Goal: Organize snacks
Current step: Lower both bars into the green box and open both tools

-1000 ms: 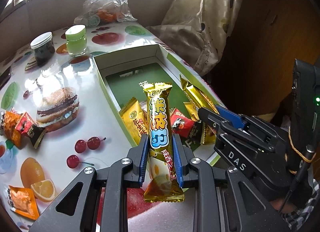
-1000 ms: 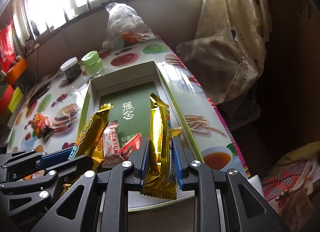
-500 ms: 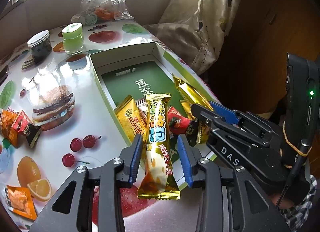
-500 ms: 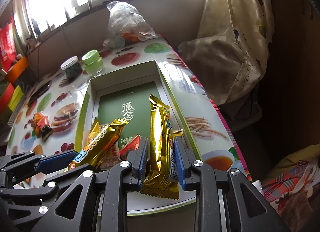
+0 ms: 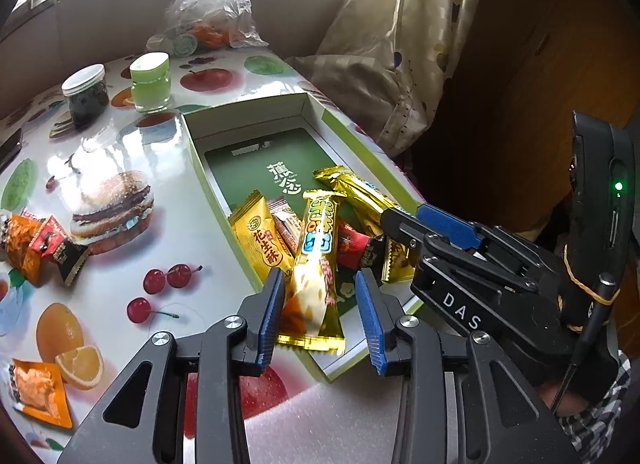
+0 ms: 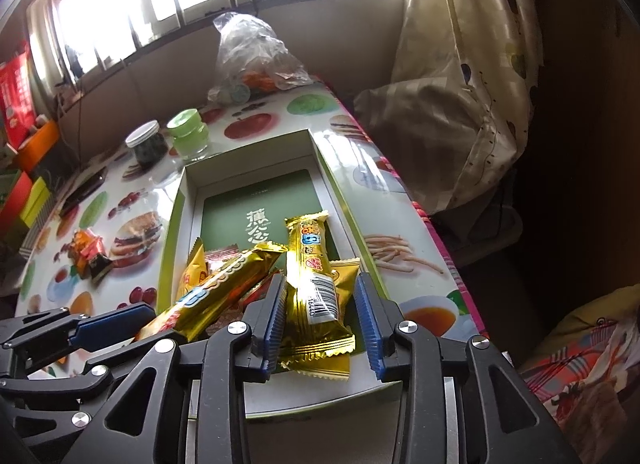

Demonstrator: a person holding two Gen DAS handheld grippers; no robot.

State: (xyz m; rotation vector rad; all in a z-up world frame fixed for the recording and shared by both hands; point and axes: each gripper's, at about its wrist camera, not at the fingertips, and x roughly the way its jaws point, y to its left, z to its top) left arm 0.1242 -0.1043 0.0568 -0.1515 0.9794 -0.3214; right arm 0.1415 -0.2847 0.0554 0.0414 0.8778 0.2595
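Observation:
An open green box (image 5: 192, 136) with white walls holds several wrapped snacks. My left gripper (image 5: 320, 318) is open at the box's near corner. A gold bar with blue lettering (image 5: 316, 256) lies loose between its blue pads, resting on a yellow packet (image 5: 260, 240) and a red one (image 5: 352, 248). The jaws of my right gripper (image 6: 322, 322) are opening. A second gold bar (image 6: 316, 284), barcode up, lies free between them inside the box (image 6: 172, 232). The left gripper's bar (image 6: 224, 292) leans beside it.
Orange and red packets (image 5: 36, 248) and one orange packet (image 5: 38, 392) lie on the fruit-print table at the left. Behind the box stand a green jar (image 5: 150, 82) and a dark jar (image 5: 86, 94), then a plastic bag (image 5: 208, 8). A curtain (image 5: 384, 44) hangs at the right.
Both grippers have opened and let go of their gold bars. Each bar has dropped from upright onto the snacks in the box.

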